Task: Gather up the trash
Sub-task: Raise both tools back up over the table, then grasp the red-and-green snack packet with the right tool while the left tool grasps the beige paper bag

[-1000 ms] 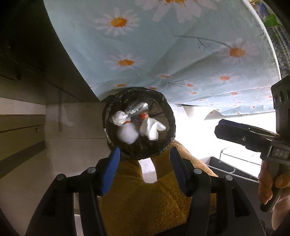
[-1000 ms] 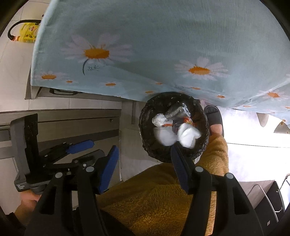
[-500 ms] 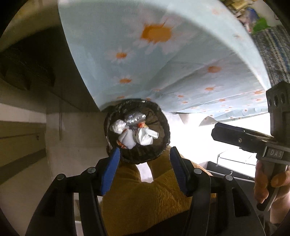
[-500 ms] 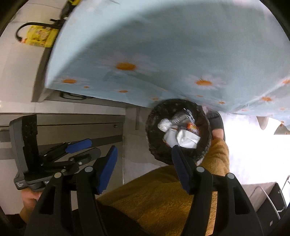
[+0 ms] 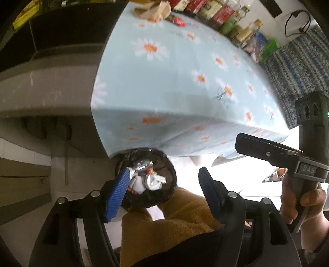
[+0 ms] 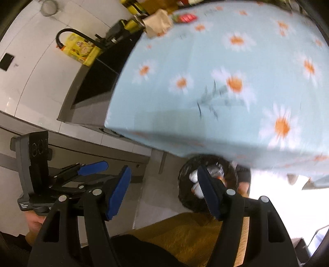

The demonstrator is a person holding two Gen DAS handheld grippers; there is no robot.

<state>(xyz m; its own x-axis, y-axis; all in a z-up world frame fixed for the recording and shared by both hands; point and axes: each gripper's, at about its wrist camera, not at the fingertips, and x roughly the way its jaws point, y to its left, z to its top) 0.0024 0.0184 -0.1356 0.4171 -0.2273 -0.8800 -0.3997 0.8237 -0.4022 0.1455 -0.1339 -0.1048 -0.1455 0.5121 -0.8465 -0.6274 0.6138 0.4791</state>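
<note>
Blue ribbed pads tip both tools, and we find each pair spread wide with nothing between them. Our left gripper (image 5: 164, 193) hangs above a mustard-yellow fleece garment (image 5: 176, 221), apparently the holder's clothing. Our right gripper (image 6: 164, 191) is held level beside it, also released and empty.

Just past the fingers, on the floor, sits the trash bin (image 5: 164, 197), black-lined and tucked partly under the table's edge, presumably so scraps can be dropped straight down into it. We note crumpled white paper (image 5: 154, 181) and a piece of foil (image 5: 141, 164) already lying inside.

Beyond it rises the table, draped in a pale blue daisy tablecloth (image 5: 185, 82) that overhangs the near edge. At the far end we observe a crumpled brown paper bag (image 6: 159, 22) and a small red wrapper (image 6: 186, 18), near a row of boxes and bottles (image 5: 216, 16) too blurred to identify. We judge the bag and wrapper to be the remaining items for collection; neither is yet touched.
</note>
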